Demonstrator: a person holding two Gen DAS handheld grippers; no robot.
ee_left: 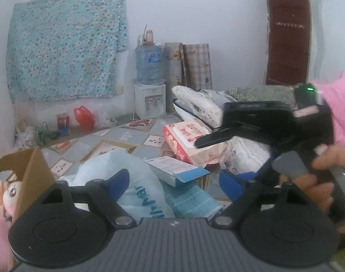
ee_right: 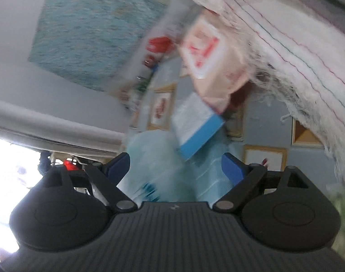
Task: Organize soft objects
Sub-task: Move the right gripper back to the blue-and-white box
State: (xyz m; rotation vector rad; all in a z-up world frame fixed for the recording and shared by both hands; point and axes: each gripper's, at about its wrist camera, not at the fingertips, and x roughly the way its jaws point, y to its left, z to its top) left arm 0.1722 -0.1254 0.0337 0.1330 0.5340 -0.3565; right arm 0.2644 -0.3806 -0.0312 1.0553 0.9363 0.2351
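Soft bag (ee_left: 136, 181), print unreadable; left gripper (ee_left: 179, 181) wide, empty | right gripper (ee_right: 176, 167) wide, empty

The left tool (ee_left: 174, 181) has a dark grey ribbed body, 2 round black discs, black linkage arms with silver pivot screws, and blue fingertips (ee_left: 121, 179). The right tool (ee_right: 176, 165) is built the same; from the left wrist view its black housing shows a green light. The person's sleeve (ee_left: 340, 111) is pink.
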